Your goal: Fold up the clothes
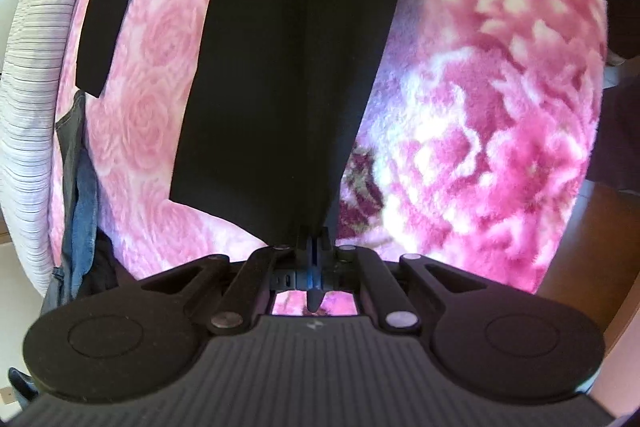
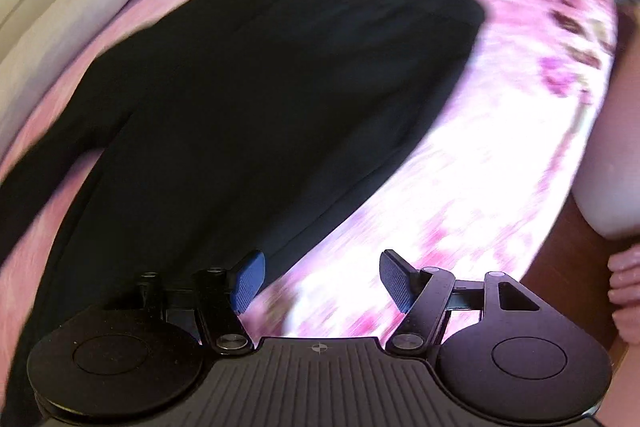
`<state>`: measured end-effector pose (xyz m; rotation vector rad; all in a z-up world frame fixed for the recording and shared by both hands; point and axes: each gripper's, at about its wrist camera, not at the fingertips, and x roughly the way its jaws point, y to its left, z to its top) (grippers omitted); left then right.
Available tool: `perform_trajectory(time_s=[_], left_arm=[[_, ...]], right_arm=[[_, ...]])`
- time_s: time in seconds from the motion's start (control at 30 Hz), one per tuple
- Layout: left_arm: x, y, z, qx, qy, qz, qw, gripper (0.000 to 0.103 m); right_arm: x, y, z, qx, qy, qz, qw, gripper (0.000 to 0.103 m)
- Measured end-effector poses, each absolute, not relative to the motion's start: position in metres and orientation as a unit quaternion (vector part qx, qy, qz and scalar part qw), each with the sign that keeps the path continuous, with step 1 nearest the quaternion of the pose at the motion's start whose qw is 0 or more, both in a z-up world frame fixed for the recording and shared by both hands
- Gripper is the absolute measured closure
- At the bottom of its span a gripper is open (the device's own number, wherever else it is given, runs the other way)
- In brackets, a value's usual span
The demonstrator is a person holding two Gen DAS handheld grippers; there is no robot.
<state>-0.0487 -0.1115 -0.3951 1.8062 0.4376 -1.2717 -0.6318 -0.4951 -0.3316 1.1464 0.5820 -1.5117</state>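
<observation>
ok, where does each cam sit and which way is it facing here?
Left wrist: on the left gripper, looking along its fingers, shut on the black garment over the pink floral blanket.
Right wrist: on the right gripper, fingers open over the same blanket; a hand shows at the right edge.
Shared: garment and blanket.

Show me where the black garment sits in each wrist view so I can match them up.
Left wrist: black garment runs down the centre from the top edge to the left gripper, which is shut on its hem.
Right wrist: it spreads across centre and left, blurred; the right gripper is open beside it.
Shared landmark: the pink floral blanket under it.
</observation>
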Motion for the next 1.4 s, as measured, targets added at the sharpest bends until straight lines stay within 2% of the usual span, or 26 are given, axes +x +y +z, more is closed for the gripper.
perform_trajectory(time_s=[0.23, 0.27, 0.3, 0.33, 0.37, 0.47, 0.6, 0.7, 0.73, 0.77, 0.83, 0.87, 0.9, 0.97, 1.13, 1.2, 1.3, 1.4], left_arm=[[-0.061, -0.125, -0.403, 0.749, 0.181, -0.471, 0.43, 0.102], [-0.063, -0.127, -0.404, 0.752, 0.183, -0.464, 0.43, 0.102], [-0.065, -0.128, -0.404, 0.754, 0.186, -0.459, 0.431, 0.102], [-0.067, -0.129, -0.403, 0.756, 0.189, -0.453, 0.432, 0.102], [-0.069, -0.13, -0.402, 0.758, 0.193, -0.447, 0.433, 0.102], [-0.079, -0.129, -0.39, 0.758, 0.201, -0.434, 0.443, 0.102], [-0.095, -0.122, -0.387, 0.761, 0.214, -0.424, 0.442, 0.103], [-0.106, -0.119, -0.392, 0.769, 0.219, -0.416, 0.434, 0.102], [-0.108, -0.119, -0.395, 0.773, 0.215, -0.412, 0.432, 0.102], [-0.109, -0.12, -0.394, 0.775, 0.213, -0.408, 0.434, 0.099], [-0.106, -0.121, -0.38, 0.758, 0.222, -0.401, 0.464, 0.095], [-0.105, -0.121, -0.372, 0.749, 0.226, -0.397, 0.479, 0.09], [-0.103, -0.122, -0.365, 0.74, 0.231, -0.394, 0.495, 0.082], [-0.093, -0.12, -0.346, 0.715, 0.241, -0.39, 0.528, 0.073], [-0.052, -0.134, -0.32, 0.667, 0.23, -0.396, 0.588, 0.072], [-0.024, -0.158, -0.33, 0.663, 0.209, -0.414, 0.587, 0.07], [0.017, -0.195, -0.346, 0.657, 0.178, -0.442, 0.585, 0.063], [0.06, -0.244, -0.371, 0.665, 0.116, -0.47, 0.568, 0.062]], right_arm=[[-0.73, -0.562, -0.355, 0.506, 0.138, -0.668, 0.528, 0.036], [-0.739, -0.573, -0.361, 0.518, 0.127, -0.664, 0.524, 0.039], [-0.749, -0.571, -0.365, 0.532, 0.118, -0.656, 0.522, 0.048], [-0.759, -0.577, -0.368, 0.544, 0.114, -0.646, 0.523, 0.082], [-0.768, -0.584, -0.37, 0.558, 0.108, -0.635, 0.524, 0.097], [-0.779, -0.578, -0.349, 0.557, 0.136, -0.62, 0.535, 0.102], [-0.783, -0.58, -0.322, 0.526, 0.174, -0.598, 0.58, 0.102], [-0.779, -0.589, -0.339, 0.53, 0.208, -0.599, 0.563, 0.1], [-0.779, -0.591, -0.345, 0.538, 0.213, -0.603, 0.549, 0.094], [-0.777, -0.592, -0.346, 0.533, 0.225, -0.614, 0.537, 0.081], [-0.77, -0.589, -0.332, 0.499, 0.251, -0.646, 0.52, 0.067], [-0.765, -0.586, -0.324, 0.48, 0.259, -0.654, 0.524, 0.063], [-0.757, -0.582, -0.314, 0.462, 0.267, -0.655, 0.535, 0.062], [-0.735, -0.573, -0.297, 0.419, 0.297, -0.651, 0.56, 0.06], [-0.655, -0.555, -0.276, 0.362, 0.342, -0.609, 0.617, 0.059], [-0.61, -0.549, -0.276, 0.347, 0.363, -0.579, 0.643, 0.058], [-0.534, -0.539, -0.282, 0.304, 0.403, -0.525, 0.685, 0.057], [-0.463, -0.533, -0.289, 0.261, 0.44, -0.48, 0.713, 0.055]])
